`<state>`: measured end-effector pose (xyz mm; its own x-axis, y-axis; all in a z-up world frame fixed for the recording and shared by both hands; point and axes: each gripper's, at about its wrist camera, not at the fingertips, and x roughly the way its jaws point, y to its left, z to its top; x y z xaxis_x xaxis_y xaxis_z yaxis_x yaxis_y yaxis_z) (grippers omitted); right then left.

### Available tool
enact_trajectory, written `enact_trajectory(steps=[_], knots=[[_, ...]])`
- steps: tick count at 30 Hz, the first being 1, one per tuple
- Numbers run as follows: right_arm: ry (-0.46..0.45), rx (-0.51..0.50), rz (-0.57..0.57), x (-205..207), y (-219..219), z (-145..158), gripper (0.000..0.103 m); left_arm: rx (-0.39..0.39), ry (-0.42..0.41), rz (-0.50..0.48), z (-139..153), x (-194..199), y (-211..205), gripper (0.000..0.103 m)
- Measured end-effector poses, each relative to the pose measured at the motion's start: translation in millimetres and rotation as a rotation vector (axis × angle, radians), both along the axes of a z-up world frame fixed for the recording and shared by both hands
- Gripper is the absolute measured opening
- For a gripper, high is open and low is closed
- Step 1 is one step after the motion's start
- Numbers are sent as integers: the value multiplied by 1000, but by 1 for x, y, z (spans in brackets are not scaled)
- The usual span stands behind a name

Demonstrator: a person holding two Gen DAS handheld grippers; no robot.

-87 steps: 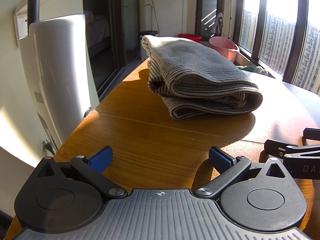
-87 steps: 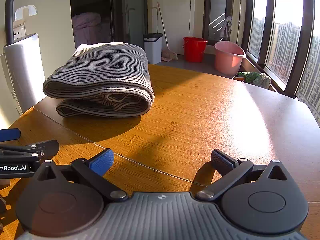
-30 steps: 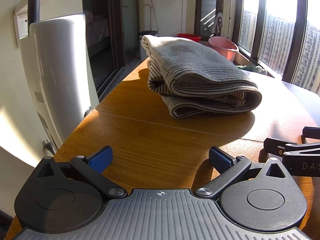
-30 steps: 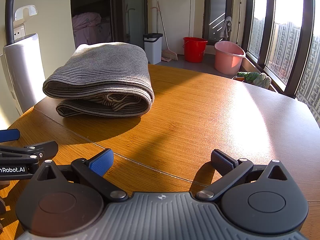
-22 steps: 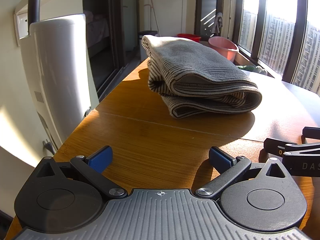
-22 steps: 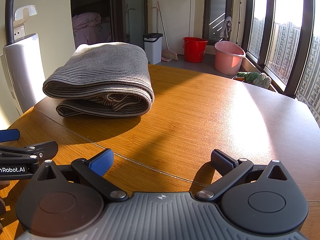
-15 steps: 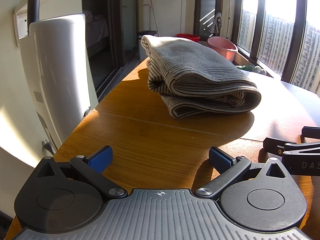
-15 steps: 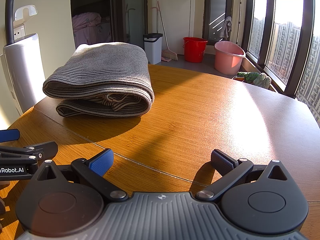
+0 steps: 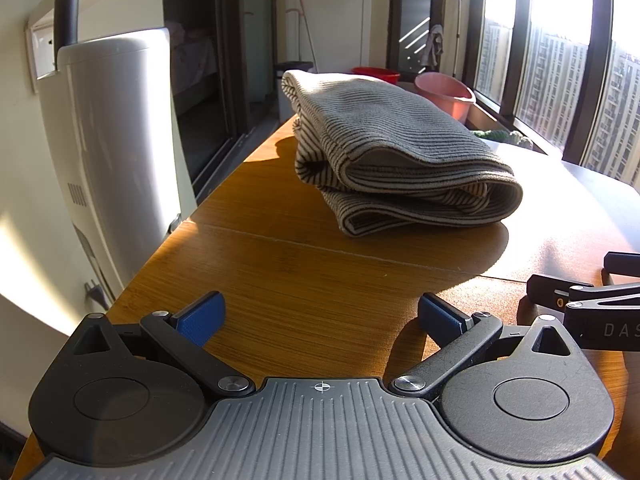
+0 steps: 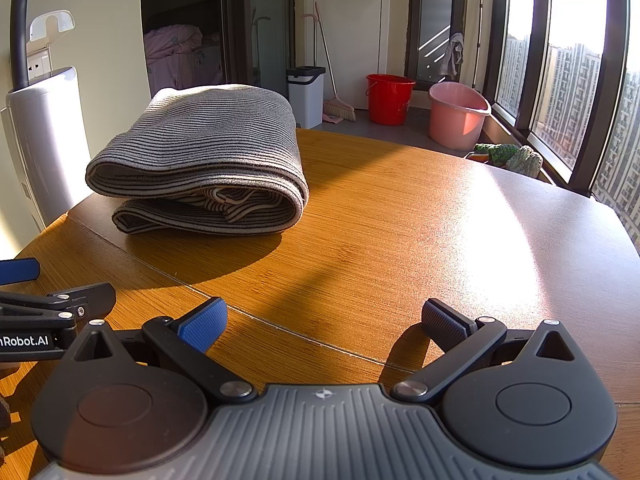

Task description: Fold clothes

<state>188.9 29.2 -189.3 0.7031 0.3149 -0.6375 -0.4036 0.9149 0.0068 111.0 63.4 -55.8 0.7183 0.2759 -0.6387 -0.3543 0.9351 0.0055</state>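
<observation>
A folded striped cloth (image 9: 400,160) lies on the wooden bench (image 9: 280,280), near the bench's left edge and far from both claws. The left claw (image 9: 320,316) sits low over the near part of the bench with its blue pads wide apart, and it holds nothing. The right claw (image 10: 324,320) is just beside it, also wide open and holding nothing. Bare wood lies between each claw and the cloth, so there is open room there. To the right of the cloth the bench is wide and bare, with bright sun on it. A thin seam (image 10: 280,324) runs across the wood in front of the claws. The left view shows a tall white machine (image 9: 112,160) standing close by the bench's left edge. The right view shows more of the room past the bench's far edge: a red bucket (image 10: 390,98), a pink tub (image 10: 458,116), a white bin (image 10: 306,94) and a broom (image 10: 338,106) on the floor by the windows (image 10: 568,76).
</observation>
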Motion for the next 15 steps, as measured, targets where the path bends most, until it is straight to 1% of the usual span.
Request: enact_trajectory(steps=[10,15], knots=[[0,0,0,0,0,0,103,-11,34,-14,2,-3,-2,103],[0,0,0,0,0,0,103,-35,19,8,3,-3,-2,103]])
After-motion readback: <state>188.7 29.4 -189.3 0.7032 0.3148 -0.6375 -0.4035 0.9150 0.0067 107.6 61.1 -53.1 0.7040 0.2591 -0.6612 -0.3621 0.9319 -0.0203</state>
